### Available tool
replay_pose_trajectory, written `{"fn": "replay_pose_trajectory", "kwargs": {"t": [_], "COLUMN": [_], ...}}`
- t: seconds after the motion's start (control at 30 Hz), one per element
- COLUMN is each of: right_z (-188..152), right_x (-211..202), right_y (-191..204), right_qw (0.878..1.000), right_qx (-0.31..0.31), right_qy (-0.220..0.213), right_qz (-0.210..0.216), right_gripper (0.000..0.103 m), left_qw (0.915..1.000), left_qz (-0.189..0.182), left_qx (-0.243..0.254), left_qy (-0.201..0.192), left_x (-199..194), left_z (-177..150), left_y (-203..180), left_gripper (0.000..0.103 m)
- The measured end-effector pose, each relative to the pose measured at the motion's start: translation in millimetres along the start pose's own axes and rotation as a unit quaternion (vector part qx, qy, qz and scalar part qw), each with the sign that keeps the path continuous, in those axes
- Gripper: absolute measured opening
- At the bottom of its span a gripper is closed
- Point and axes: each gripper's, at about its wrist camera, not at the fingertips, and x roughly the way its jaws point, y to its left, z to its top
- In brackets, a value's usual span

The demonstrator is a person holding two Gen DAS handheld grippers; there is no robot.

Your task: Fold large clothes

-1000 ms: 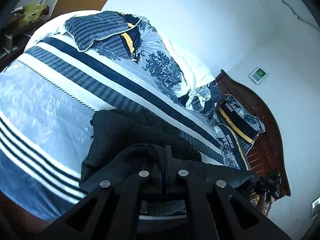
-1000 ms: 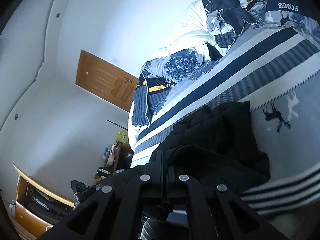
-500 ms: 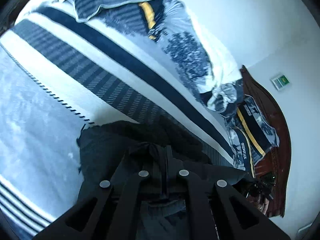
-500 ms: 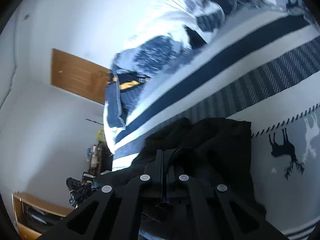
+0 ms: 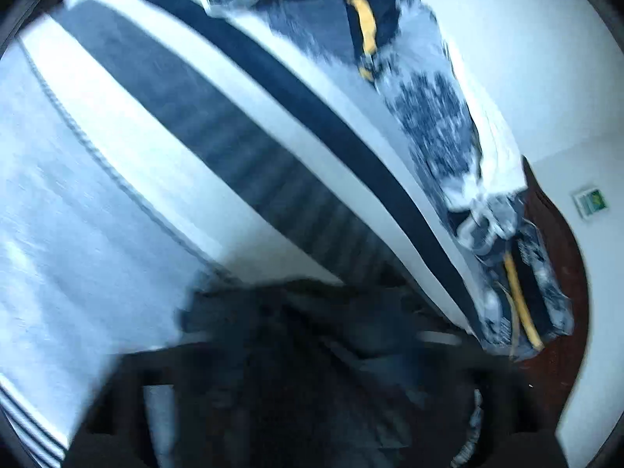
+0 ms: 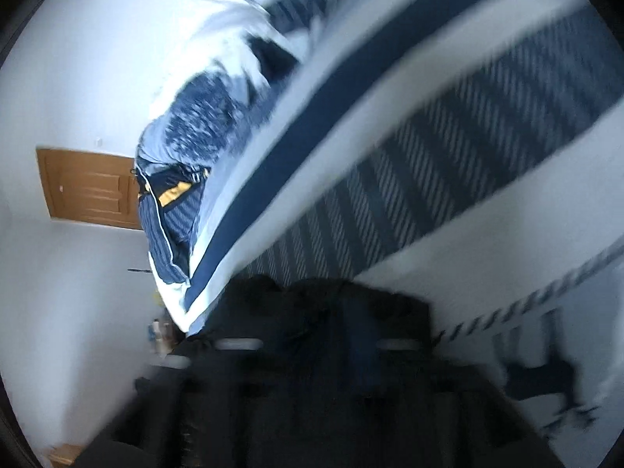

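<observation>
A large black garment (image 5: pixel 296 323) lies bunched on the blue-and-white striped bedspread (image 5: pixel 187 132). It fills the bottom of both views, and shows in the right wrist view (image 6: pixel 331 312) too. Both frames are heavily blurred by motion. My left gripper (image 5: pixel 316 351) sits low over the garment, with dark cloth gathered between its fingers. My right gripper (image 6: pixel 319 343) is likewise buried in the black fabric. The fingertips are smeared and merge with the cloth in both views.
A crumpled blue-patterned duvet and pillows (image 5: pixel 429 117) lie along the far side of the bed. A dark wooden headboard (image 5: pixel 561 273) stands at the right. A wooden door (image 6: pixel 89 187) is in the white wall. The deer-print bedspread (image 6: pixel 546 382) lies at the right.
Both grippers have swung down and forward towards the bed with the black garment, and the bedspread fills more of each view. The views are now motion-blurred.
</observation>
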Motion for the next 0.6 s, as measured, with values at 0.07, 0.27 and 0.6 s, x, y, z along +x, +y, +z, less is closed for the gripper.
{"fn": "replay_pose_trajectory", "kwargs": {"t": [0.07,0.27,0.6], "right_z": [-5.8,-27.5,-43.1], "right_x": [-13.6,21.0,-14.0], "right_y": [11.5,36.5,59.0], "right_qw": [0.999,0.988,0.986], "right_qx": [-0.040,-0.130,-0.151], "right_qy": [-0.003,0.051,0.009], "right_qz": [-0.006,-0.065,-0.075], "right_gripper": [0.087,0.083,0.002], "left_qw": [0.9993,0.9942,0.9931], "left_qz": [0.024,0.091,0.053], "left_qx": [0.016,0.050,0.104], "left_qy": [-0.024,0.028,-0.007], "left_x": [-12.6,22.0,10.3], "left_z": [-3.7,-27.3,-32.0], "left_y": [1.1,6.1,-32.5], "left_gripper": [0.088,0.086,0.002]}}
